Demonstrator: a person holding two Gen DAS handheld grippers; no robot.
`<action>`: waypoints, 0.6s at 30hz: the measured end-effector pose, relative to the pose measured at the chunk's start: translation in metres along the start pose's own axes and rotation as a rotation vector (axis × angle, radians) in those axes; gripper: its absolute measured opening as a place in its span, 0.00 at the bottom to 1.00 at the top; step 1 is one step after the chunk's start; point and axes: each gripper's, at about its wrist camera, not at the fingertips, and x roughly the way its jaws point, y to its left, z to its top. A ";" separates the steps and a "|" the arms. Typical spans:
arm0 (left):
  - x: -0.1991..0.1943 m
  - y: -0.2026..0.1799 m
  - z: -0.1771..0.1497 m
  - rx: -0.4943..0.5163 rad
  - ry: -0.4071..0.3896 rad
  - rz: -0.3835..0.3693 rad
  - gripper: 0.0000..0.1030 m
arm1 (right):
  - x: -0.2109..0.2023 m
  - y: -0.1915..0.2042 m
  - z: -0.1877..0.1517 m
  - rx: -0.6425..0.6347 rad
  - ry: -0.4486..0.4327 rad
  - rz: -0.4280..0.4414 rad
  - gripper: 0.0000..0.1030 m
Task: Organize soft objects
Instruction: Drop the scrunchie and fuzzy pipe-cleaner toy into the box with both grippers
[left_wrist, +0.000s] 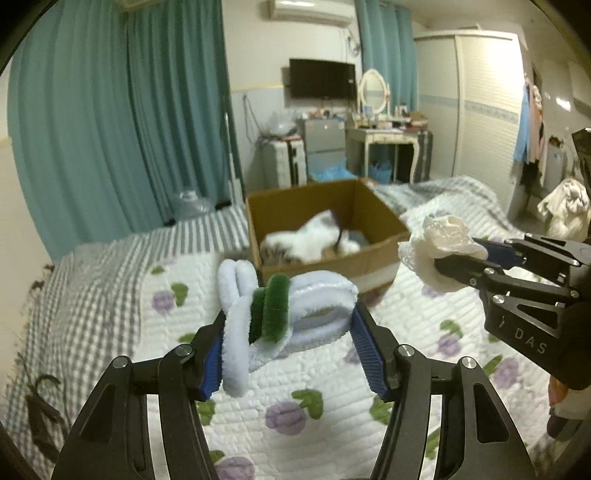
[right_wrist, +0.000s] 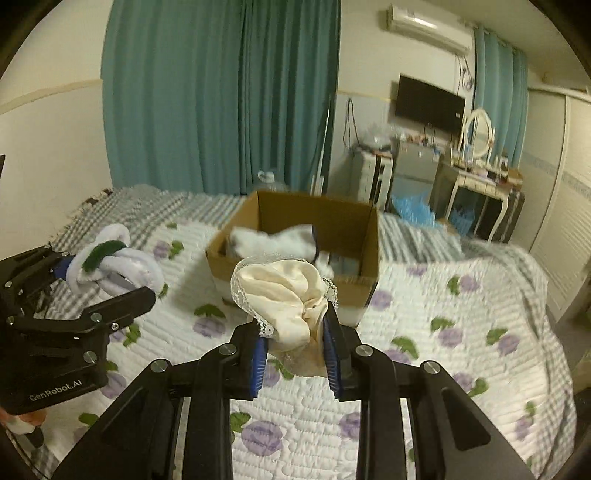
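My left gripper (left_wrist: 291, 325) is shut on a pale blue fluffy bundle with green bands (left_wrist: 280, 306), held above the bed; it also shows in the right wrist view (right_wrist: 110, 266). My right gripper (right_wrist: 295, 339) is shut on a cream lace-trimmed cloth (right_wrist: 284, 295), which also shows in the left wrist view (left_wrist: 443, 247) at the right. An open cardboard box (left_wrist: 369, 206) (right_wrist: 365, 236) stands on the bed beyond both grippers. Inside it lies a white and grey soft item (left_wrist: 314, 240) (right_wrist: 280, 240), blurred.
The bed has a white quilt with purple flowers (left_wrist: 295, 406) (right_wrist: 443, 332) over a grey checked sheet (left_wrist: 92, 280). Teal curtains (right_wrist: 221, 92), a fridge (left_wrist: 325, 147), a dressing table (left_wrist: 388, 140) and a wardrobe (left_wrist: 480, 110) stand behind.
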 end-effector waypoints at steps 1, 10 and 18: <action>-0.006 -0.002 0.008 0.003 -0.013 0.001 0.58 | -0.006 -0.001 0.005 -0.004 -0.012 -0.003 0.25; -0.019 -0.005 0.067 0.023 -0.116 -0.002 0.58 | -0.029 -0.019 0.067 -0.017 -0.112 -0.025 0.25; 0.025 -0.002 0.123 0.037 -0.175 0.013 0.58 | 0.005 -0.039 0.119 -0.007 -0.152 -0.021 0.25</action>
